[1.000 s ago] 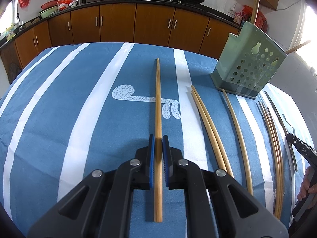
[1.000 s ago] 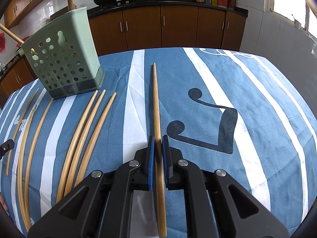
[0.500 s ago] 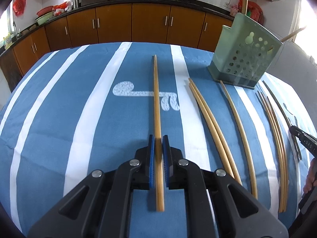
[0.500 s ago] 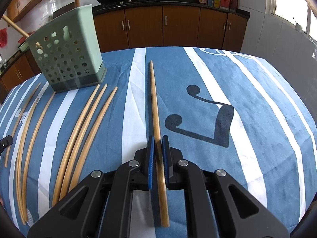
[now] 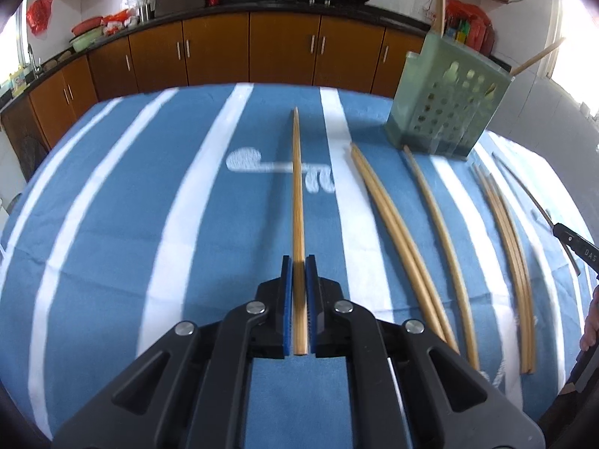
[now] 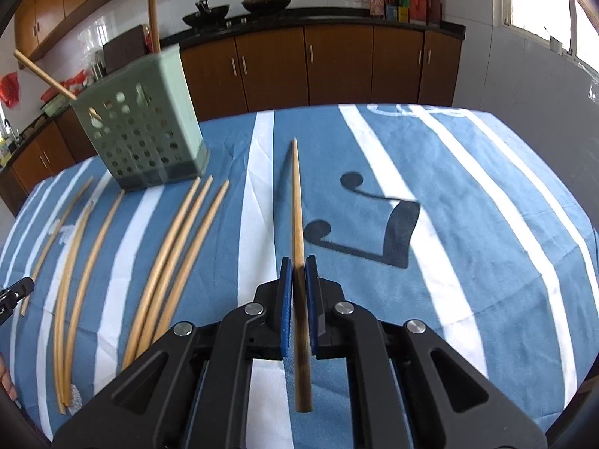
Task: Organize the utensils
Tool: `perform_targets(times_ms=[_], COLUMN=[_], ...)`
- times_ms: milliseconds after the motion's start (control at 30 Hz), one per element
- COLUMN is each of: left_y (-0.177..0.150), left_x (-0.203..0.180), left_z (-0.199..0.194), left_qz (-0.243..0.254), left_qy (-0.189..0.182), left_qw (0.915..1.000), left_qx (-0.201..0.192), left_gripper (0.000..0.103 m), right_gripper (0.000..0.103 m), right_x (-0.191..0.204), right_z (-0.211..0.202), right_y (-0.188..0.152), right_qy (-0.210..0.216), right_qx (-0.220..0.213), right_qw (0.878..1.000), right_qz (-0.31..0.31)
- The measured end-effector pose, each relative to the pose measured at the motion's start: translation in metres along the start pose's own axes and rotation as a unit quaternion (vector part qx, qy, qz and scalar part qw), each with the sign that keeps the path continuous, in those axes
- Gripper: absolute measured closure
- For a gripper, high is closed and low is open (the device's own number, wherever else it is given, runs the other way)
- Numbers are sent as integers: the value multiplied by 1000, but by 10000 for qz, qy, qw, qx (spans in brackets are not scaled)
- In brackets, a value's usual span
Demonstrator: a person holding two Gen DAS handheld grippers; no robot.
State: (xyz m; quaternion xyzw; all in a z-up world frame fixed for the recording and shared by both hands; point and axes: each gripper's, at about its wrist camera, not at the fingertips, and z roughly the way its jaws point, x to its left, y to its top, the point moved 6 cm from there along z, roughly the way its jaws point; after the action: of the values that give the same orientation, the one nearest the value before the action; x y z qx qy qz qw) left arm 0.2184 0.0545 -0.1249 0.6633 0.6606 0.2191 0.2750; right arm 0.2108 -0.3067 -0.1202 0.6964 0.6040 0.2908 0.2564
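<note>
My left gripper [image 5: 298, 262] is shut on a wooden chopstick [image 5: 297, 187] that points away over the blue striped cloth. My right gripper [image 6: 298, 263] is shut on another wooden chopstick [image 6: 296, 202], held above the cloth with its shadow below. A green perforated utensil holder [image 5: 447, 106] stands at the far right in the left view and at the far left in the right wrist view [image 6: 140, 138], with two sticks standing in it. Several loose chopsticks [image 6: 176, 247] lie on the cloth in front of it.
The table carries a blue cloth with white stripes [image 5: 157, 224]. Brown kitchen cabinets [image 5: 284, 48] with woks on the counter line the back. The other gripper's tip shows at the right edge of the left view [image 5: 572, 243].
Both grippers have lifted and tilted with their chopsticks; the right chopstick now hangs clear above the cloth. The holder looks nearer in the right view.
</note>
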Motion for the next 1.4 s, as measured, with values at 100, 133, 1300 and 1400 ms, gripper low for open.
perform_targets(times_ms=[100,133,1300,1400], left_y=[12,17,56,59], left_x=[1,2,11,12], left_z=[-20,-26,-85,-92], left_qz=[-29,-44,-293,-303], left_qy=[-28,-42,-87,-82], left_qw=[9996,9993,9915,9901], left_qx=[-281,-378,-1268,-1369], left_gripper=[95,95,95,95], right_gripper=[95,95,96,96], right_x=[-2,-2,-28,-25], right_z=[-17,-25,-24,-43], right_y=[12,17,-19,-2], right_qy=[44,69,96,115], right_qx=[-268,-395,78,-313], right_qw=[9996,9992,9998,9993], right_qz=[51,79,-156,-168])
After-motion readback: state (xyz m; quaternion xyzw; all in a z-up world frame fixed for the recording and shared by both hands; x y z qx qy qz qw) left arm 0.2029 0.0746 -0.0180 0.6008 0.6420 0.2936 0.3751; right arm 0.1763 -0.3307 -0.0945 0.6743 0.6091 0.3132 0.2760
